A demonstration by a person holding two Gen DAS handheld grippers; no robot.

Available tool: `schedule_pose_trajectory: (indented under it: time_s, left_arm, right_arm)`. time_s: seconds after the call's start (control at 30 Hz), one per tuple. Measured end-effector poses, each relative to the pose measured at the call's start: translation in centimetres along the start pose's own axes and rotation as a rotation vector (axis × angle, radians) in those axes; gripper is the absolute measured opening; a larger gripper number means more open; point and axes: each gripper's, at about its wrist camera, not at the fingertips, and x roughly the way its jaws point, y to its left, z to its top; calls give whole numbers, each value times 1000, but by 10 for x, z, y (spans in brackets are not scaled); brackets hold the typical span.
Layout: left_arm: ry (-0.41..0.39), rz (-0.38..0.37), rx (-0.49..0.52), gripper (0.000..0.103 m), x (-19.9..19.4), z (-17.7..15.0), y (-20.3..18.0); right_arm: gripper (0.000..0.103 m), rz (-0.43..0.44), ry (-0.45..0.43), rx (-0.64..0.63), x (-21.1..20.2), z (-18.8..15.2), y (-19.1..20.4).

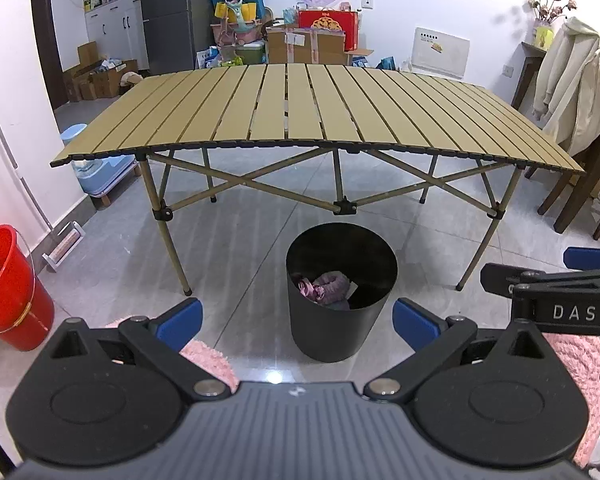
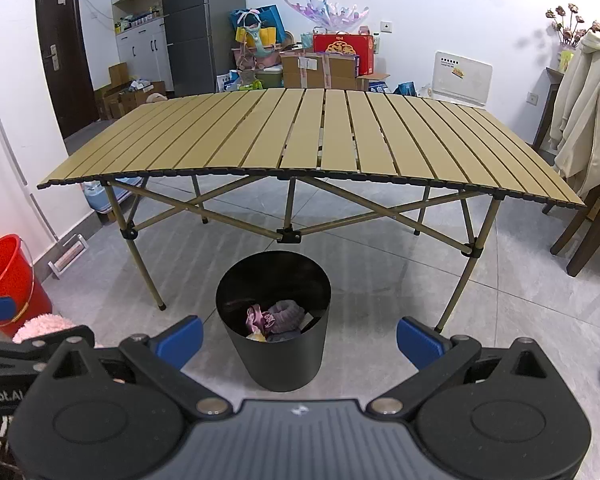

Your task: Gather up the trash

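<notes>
A black round trash bin (image 1: 342,316) stands on the floor in front of the slatted folding table (image 1: 316,108). Inside it lie crumpled pink and purple trash pieces (image 1: 324,286). It also shows in the right wrist view (image 2: 274,344), with the trash (image 2: 274,318) inside. My left gripper (image 1: 298,320) is open and empty, held above the floor just before the bin. My right gripper (image 2: 300,338) is open and empty, at about the same height beside it. The right gripper shows at the right edge of the left wrist view (image 1: 552,280).
The table top (image 2: 312,140) carries nothing. A red bucket (image 1: 8,288) stands at the left wall. A pink fluffy rug (image 1: 212,356) lies under the grippers. Wooden chairs with a cream jacket (image 1: 572,80) stand on the right. Boxes and bags (image 1: 300,36) pile at the back wall.
</notes>
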Motion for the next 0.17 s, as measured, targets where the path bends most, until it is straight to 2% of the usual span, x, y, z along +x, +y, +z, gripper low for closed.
schedule_pose_trajectory:
  time_s: [0.17]
  left_arm:
    - [-6,6,-6,103,0,1,1]
  right_arm:
    - [103,-1,0,0,0,0,0]
